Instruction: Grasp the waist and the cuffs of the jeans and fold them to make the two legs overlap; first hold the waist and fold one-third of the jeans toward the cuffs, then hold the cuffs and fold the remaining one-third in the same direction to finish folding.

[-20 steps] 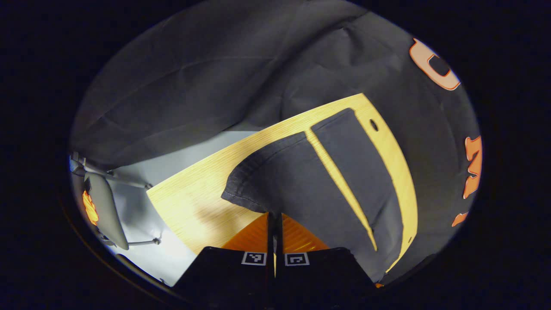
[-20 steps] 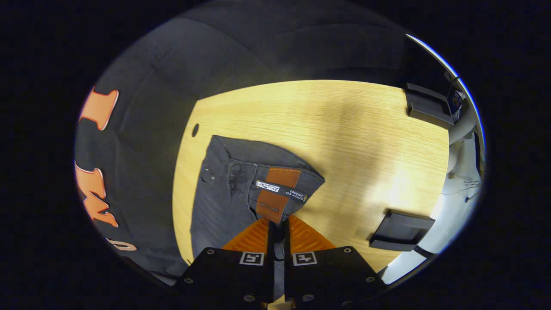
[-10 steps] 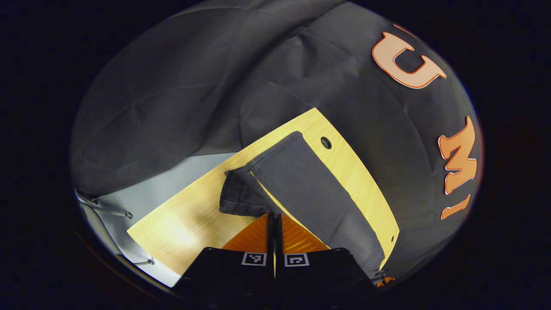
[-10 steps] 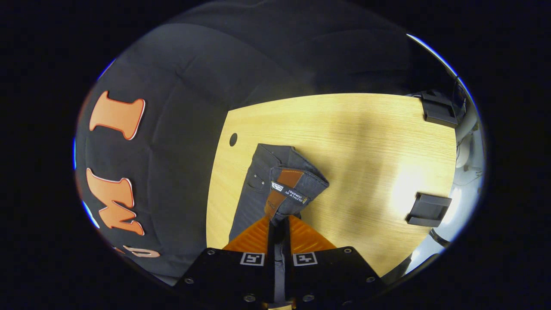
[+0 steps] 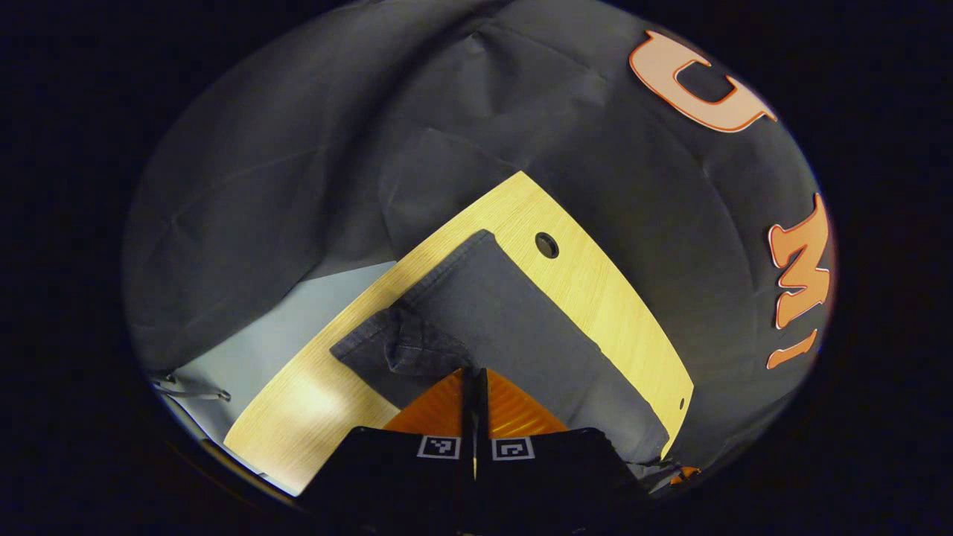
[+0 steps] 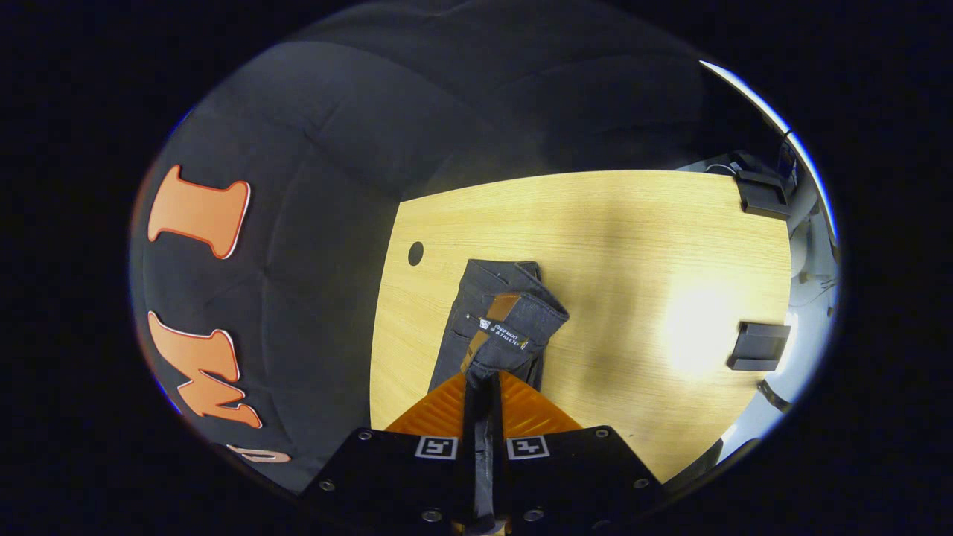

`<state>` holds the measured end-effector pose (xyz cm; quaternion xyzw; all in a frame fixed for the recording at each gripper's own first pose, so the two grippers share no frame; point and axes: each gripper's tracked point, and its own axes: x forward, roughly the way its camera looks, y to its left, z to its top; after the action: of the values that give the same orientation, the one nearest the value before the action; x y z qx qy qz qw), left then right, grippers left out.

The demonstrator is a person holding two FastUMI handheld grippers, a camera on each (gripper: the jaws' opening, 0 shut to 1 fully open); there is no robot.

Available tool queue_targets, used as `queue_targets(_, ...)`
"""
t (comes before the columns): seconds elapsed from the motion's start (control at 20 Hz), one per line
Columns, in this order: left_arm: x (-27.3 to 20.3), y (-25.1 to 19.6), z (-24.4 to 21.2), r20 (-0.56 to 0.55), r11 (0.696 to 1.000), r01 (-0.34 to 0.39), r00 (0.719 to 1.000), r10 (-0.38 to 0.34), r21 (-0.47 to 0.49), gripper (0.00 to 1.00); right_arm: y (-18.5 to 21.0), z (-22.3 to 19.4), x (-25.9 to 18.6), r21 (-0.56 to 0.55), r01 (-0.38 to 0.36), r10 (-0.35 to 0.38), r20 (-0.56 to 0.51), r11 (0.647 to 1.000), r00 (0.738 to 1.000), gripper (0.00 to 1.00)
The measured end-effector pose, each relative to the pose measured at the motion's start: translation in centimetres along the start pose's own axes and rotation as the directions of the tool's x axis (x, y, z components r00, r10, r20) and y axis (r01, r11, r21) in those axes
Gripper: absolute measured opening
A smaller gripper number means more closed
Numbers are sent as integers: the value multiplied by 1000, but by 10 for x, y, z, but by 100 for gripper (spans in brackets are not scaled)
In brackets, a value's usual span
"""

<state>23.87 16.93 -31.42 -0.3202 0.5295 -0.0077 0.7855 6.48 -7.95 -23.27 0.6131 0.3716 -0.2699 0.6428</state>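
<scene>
Dark grey jeans (image 5: 514, 327) lie lengthwise on the light wooden table (image 5: 595, 290). In the left gripper view my left gripper (image 5: 471, 374) is shut on the cuff (image 5: 394, 350) of the near leg, which is lifted and draped over the other leg. In the right gripper view my right gripper (image 6: 482, 380) is shut on the waistband (image 6: 514, 320) with its brown patch. The waist is raised and folded across the rest of the jeans (image 6: 476, 298), so the two halves overlap. Orange fingers (image 6: 528, 409) hide the pinched cloth.
A round hole (image 6: 415, 254) pierces the table near the waist end, seen also as the hole (image 5: 546, 244) by the cuffs. Two black blocks (image 6: 758, 346) (image 6: 761, 195) sit at the table's far side. Bare wood (image 6: 655, 283) stretches between the jeans and the blocks.
Both grippers carried their held ends across: the near leg now covers the far leg and the strip of table between them has vanished. The waist has doubled over and looks narrower.
</scene>
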Motion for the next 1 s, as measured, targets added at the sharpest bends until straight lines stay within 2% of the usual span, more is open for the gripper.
queue_targets(0.4, 26, -31, 53, 73, 999, -52, 996, 53, -16, 1, 46, 10, 44, 40, -41, 45, -108, 998, 993, 10)
queue_targets(0.55, 37, -45, 67, 96, 996, -87, 992, 86, 8, 2, 50, 16, 72, 86, -15, 27, -136, 996, 990, 10)
queue_targets(0.75, 69, -53, 72, 59, 983, -179, 983, 176, 52, 1, 51, 21, 106, 124, 8, 14, -171, 992, 985, 10)
queue_targets(1.0, 67, -70, 70, 52, 973, -210, 977, 205, 101, 1, 51, 16, 140, 150, 47, -16, -201, 987, 980, 10)
